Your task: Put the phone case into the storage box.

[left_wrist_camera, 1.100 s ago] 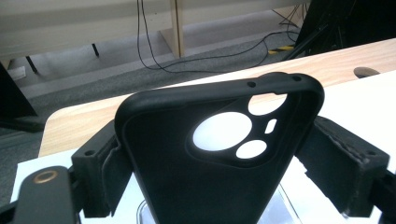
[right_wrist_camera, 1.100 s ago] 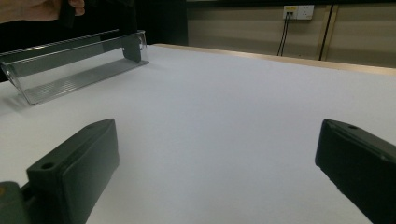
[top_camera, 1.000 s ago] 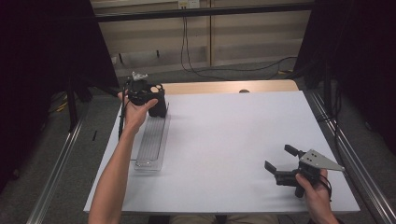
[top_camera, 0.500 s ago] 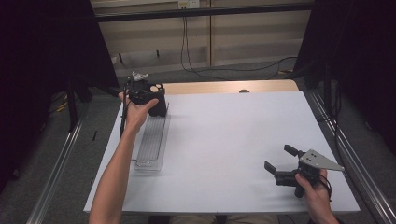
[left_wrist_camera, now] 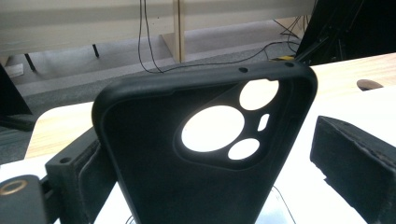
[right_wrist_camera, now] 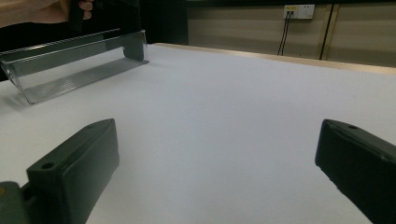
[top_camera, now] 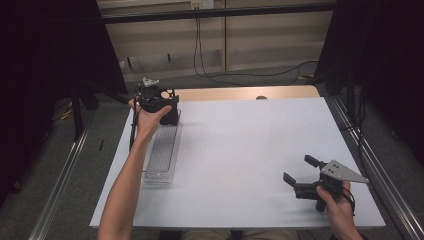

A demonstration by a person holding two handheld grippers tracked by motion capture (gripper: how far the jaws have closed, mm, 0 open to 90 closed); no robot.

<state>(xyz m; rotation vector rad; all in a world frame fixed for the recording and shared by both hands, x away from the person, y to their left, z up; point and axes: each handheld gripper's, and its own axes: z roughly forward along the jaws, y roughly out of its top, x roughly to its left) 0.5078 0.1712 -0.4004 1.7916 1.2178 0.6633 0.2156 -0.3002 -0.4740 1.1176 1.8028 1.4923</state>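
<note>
While the left gripper (top_camera: 167,112) is held over the far left corner of the white table (top_camera: 240,150), a black phone case (left_wrist_camera: 205,149) stands upright between its jaws in the left gripper view, its camera cutouts toward the top. The case sits against the left jaw, and a clear gap shows between it and the right jaw, so the jaws are spread and whether they press on the case cannot be told. In the high view the case is a dark shape at the far end of a clear plastic tray (top_camera: 162,152), which lies along the table's left edge. The right gripper (top_camera: 302,170) rests low near the table's near right corner, gripped by the person's right hand (top_camera: 337,207), with its jaws wide apart and nothing between them. The right gripper view looks across bare tabletop to the tray (right_wrist_camera: 70,63).
</note>
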